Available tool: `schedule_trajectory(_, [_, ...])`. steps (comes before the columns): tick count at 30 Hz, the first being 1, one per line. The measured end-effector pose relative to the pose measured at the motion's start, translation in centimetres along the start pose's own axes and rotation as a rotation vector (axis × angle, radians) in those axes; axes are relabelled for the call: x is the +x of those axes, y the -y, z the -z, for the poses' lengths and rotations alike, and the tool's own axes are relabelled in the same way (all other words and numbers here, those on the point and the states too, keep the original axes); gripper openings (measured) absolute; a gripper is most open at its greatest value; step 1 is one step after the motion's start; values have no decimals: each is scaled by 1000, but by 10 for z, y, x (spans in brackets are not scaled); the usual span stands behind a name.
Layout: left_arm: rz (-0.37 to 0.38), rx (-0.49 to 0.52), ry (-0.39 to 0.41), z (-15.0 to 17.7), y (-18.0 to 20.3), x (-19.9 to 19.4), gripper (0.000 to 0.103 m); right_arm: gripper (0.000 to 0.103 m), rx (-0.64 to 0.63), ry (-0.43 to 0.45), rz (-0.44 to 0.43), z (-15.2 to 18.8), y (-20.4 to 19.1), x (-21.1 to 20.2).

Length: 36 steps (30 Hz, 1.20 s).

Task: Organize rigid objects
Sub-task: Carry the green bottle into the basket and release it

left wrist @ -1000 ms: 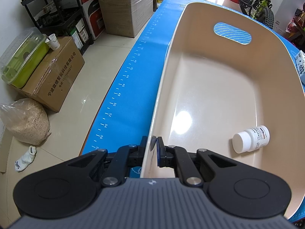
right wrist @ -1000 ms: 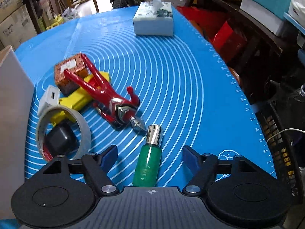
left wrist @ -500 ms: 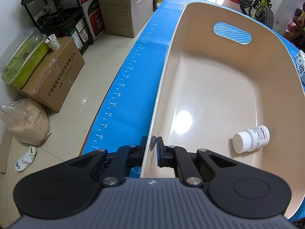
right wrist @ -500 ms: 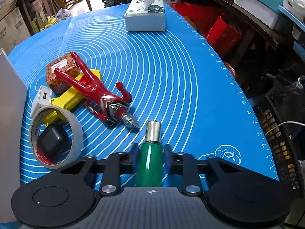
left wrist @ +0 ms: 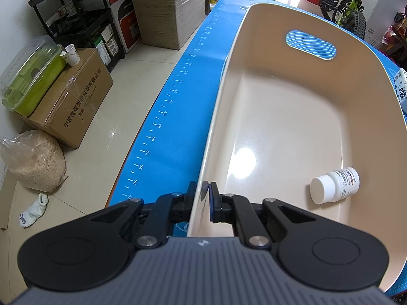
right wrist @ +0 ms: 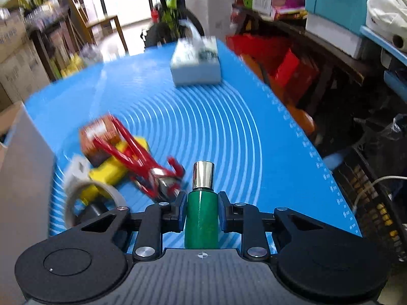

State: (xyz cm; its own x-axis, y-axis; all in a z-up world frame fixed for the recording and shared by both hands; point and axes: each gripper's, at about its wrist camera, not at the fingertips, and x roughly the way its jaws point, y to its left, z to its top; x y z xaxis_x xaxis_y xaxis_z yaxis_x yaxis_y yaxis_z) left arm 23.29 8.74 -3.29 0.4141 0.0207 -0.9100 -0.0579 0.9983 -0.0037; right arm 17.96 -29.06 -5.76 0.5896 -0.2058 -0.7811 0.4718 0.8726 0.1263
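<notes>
- The left gripper [left wrist: 202, 198] is clenched on the near wall of the beige bin [left wrist: 366, 81]; one of its fingers is outside the thin wall and one inside, with blue pads.
- The bin is smooth, glossy plastic with rounded corners and an oval handle hole in its far wall. It stands along the left edge of the table [left wrist: 178, 117], which carries a blue mat with a printed ruler scale.
- Inside the bin a white pill bottle [left wrist: 334, 185] lies on its side near the right wall, its cap toward the camera; the label print is too small to read.
- The right gripper [right wrist: 201, 212] is grasping the green bottle [right wrist: 201, 218], pads pressed on both sides. The bottle is glossy, round, with a shiny metal cap; its bottom is hidden behind the gripper body.
- Just beyond, toward the table's left side, a red figure [right wrist: 142, 162], a yellow block [right wrist: 112, 172], a tape roll [right wrist: 76, 193] and a brown box [right wrist: 94, 137] lie together, all blurred.
- A tissue box [right wrist: 195, 63] stands near the far edge, also blurred.
</notes>
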Motion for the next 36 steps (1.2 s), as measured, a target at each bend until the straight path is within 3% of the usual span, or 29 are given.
schedule_trajectory(4, [0, -1, 0, 0, 0, 0, 11, 34, -14, 104, -43, -7, -12, -20])
schedule_trajectory(11, [-8, 8, 1, 1, 2, 1, 11, 34, -103, 251, -209, -20, -64, -58])
schedule_trajectory(19, [-27, 20, 4, 1, 8, 0, 12, 34, -232, 326, -360, -24, -135, -81])
schedule_trajectory(31, [-44, 29, 9, 2, 12, -2, 12, 34, -406, 211, -431, 5, -197, -61])
schedule_trajectory(36, [-45, 29, 8, 1, 12, -2, 12, 34, -523, 92, -422, 27, -219, -41])
